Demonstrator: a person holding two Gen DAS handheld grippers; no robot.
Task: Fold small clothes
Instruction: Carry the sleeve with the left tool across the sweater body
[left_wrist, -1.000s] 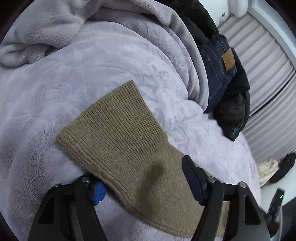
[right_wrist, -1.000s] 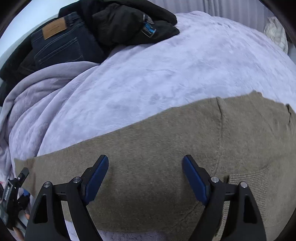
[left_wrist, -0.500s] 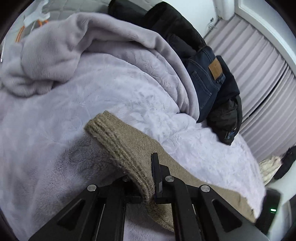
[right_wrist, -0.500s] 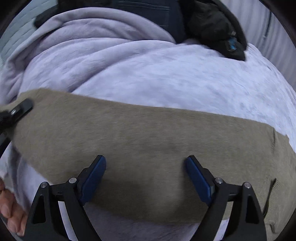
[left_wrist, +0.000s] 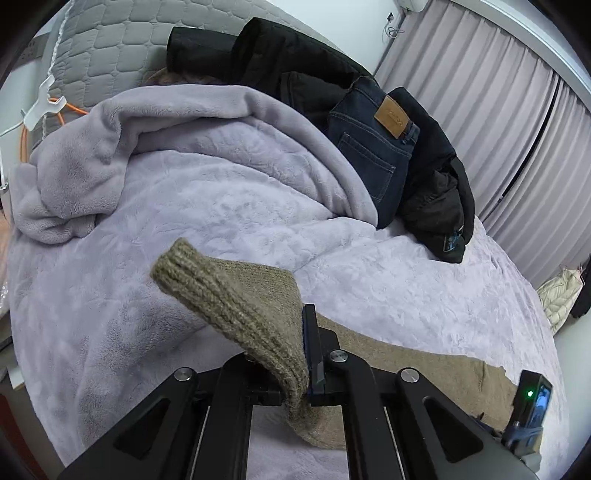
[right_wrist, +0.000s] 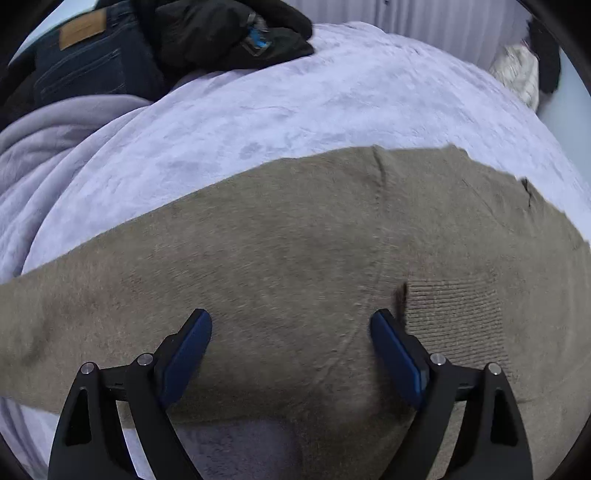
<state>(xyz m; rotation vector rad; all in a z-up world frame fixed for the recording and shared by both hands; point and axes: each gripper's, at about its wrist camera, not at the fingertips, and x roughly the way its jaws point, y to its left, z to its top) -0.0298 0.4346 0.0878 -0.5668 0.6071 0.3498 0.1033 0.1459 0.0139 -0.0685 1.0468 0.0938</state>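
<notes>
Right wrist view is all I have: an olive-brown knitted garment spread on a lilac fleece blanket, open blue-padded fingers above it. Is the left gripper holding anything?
Observer: Yes. The left gripper is shut on the ribbed cuff of the olive-brown knitted garment.
Operator: Is that cuff lying flat?
Observer: No, it is raised off the lilac fleece blanket and its end sticks up and away from the gripper.
Operator: Anything behind the dark jeans that my view crops?
Observer: A grey quilted headboard stands behind the black jacket and dark blue jeans; a white hanger hangs at its left.
</notes>
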